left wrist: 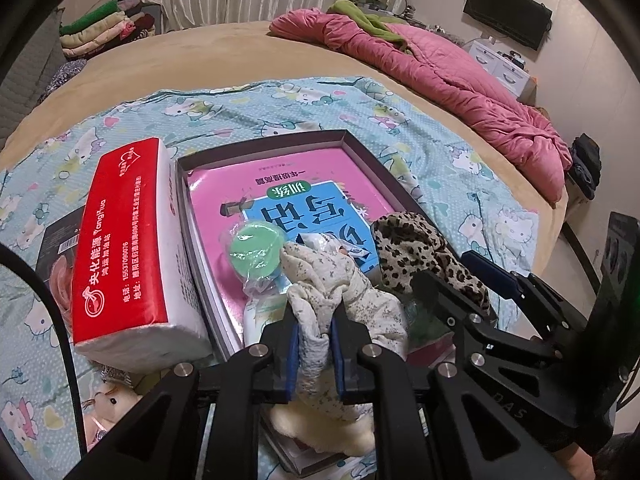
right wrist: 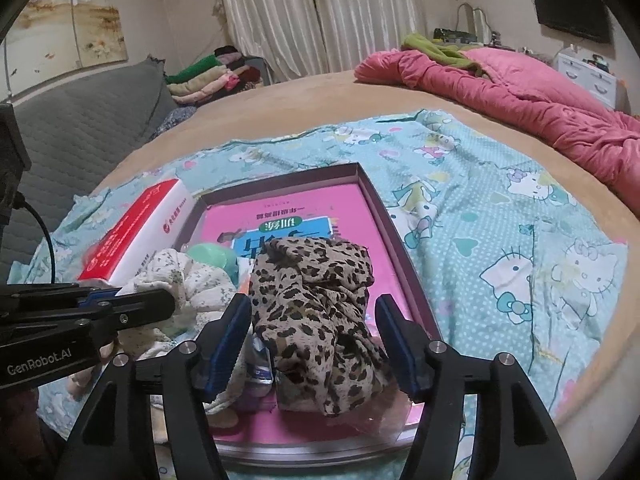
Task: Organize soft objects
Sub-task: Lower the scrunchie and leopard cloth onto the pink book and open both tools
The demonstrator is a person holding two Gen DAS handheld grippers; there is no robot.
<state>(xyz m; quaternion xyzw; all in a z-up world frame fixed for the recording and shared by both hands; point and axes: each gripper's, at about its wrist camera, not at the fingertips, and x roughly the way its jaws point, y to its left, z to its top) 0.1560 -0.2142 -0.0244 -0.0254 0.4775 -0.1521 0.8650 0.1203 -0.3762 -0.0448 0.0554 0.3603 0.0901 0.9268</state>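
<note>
Leopard cloth (right wrist: 316,312) lies bunched at the near right part of the shallow box (right wrist: 400,236), on top of the pink book (right wrist: 288,216). The right gripper (right wrist: 312,344) has its 2 fingers apart on both sides of this cloth, and the blue pads (right wrist: 230,344) do not press it. The left gripper (left wrist: 316,344) is clamped on the white flowered cloth (left wrist: 344,280), over the near edge of the box. A green round packet (left wrist: 254,256) touches that cloth. The red tissue pack (left wrist: 124,248) leans on the left wall of the box, on the bed (right wrist: 500,208).

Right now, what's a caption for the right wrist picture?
Open right gripper straddles leopard-print cloth in the box.
</note>
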